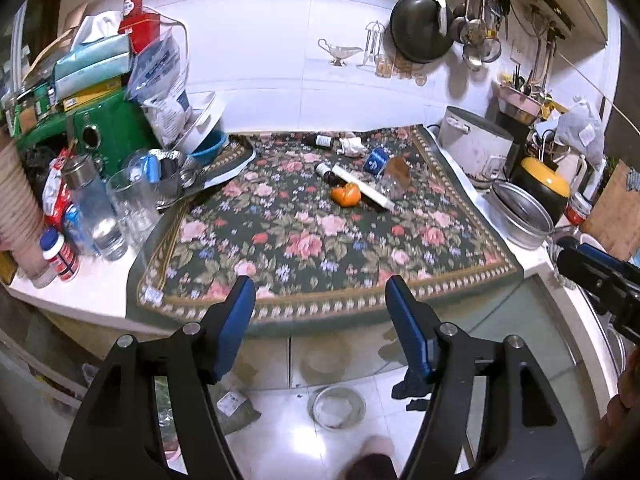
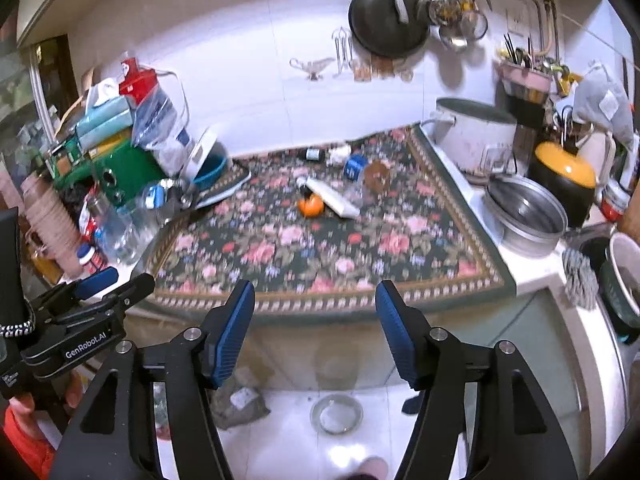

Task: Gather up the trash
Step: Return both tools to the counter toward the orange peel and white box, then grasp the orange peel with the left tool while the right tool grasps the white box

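Observation:
Trash lies at the far middle of a floral mat: an orange peel, a white tube, a dark bottle, crumpled white paper, a blue wrapper and a brown-topped clear cup. The same peel and tube show in the right wrist view. My left gripper is open and empty, in front of the mat's near edge. My right gripper is open and empty, also short of the mat.
Cluttered bottles, glasses and a green appliance stand left of the mat. A white pot, a metal basin and a yellow-lidded cooker stand right. A glass bowl sits on the floor below. A black pan hangs on the wall.

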A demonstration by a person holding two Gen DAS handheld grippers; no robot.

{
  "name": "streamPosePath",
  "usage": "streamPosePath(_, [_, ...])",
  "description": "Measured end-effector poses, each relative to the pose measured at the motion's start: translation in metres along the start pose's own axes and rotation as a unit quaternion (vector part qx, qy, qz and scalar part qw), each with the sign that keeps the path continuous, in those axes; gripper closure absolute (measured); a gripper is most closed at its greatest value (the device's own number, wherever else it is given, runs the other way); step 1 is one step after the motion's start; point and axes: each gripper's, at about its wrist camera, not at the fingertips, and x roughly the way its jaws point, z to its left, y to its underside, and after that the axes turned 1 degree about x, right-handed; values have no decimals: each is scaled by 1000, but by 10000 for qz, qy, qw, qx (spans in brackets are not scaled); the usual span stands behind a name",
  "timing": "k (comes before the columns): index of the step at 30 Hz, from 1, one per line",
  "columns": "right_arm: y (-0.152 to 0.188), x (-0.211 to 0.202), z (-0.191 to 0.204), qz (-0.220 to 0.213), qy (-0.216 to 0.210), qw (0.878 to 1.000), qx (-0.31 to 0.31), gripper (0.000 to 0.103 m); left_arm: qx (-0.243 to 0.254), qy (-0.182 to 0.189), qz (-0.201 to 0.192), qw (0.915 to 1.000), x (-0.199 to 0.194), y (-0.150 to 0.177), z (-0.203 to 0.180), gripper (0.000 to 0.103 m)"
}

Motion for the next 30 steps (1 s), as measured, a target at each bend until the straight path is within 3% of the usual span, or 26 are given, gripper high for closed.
streamPosePath(6, [-31,27,-21,-153,-158,9997,-95,44,-112,-206,-62,9997,37,-33,-15,36])
streamPosePath(10, [-59,53,-42,-62,-294,9994,-160,44,-220,-194,56,9996,69,-65,-29,36])
streamPosePath(13, [-80,78,-61,94,-315,9987,-394,44,-251,-396,176,9987,95,-81,-36,36])
streamPosePath(19, [-101,127,-92,439,-446,9967,-522,44,-693,-688,582,9935,141,-81,-26,36])
streamPosePath(24, [-106,170,-99,831,-728,9924,-551,44,-773,-879,902,9890,172,-80,-18,36])
streamPosePath(30, [-109,218,-89,1250,-909,9863,-577,44,-745,-756,968,9896,202,-98,-12,36])
